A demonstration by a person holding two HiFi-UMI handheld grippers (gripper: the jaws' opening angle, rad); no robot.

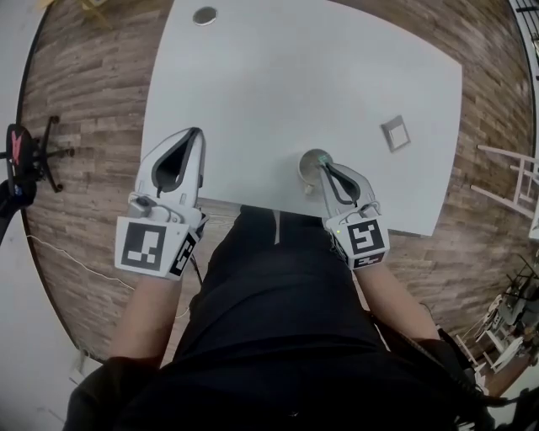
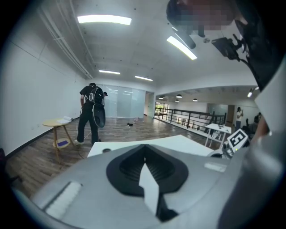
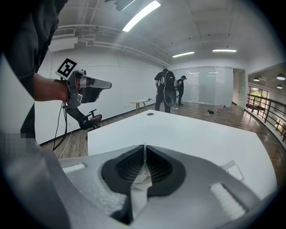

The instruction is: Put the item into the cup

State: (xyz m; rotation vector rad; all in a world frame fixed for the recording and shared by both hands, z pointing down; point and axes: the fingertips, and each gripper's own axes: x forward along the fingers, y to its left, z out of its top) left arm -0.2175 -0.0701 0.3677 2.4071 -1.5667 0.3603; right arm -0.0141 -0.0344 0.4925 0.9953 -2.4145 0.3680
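A small round grey cup [image 1: 306, 160] stands near the front edge of the white table [image 1: 278, 76]. My right gripper [image 1: 323, 167] hovers with its tips over the cup's right rim. In the right gripper view its jaws [image 3: 144, 150] are pressed on a thin white item [image 3: 142, 177], which shows as a pale sliver between the pads and a crumpled bit below them. My left gripper [image 1: 196, 133] is held over the table's front left corner, away from the cup. Its jaws [image 2: 144, 148] are shut with nothing between them.
A small flat square piece [image 1: 396, 133] lies on the table right of the cup and shows in the right gripper view [image 3: 230, 167]. A round grommet [image 1: 205, 15] sits at the far edge. An office chair [image 1: 21, 156] stands left; people [image 3: 166, 89] stand far off.
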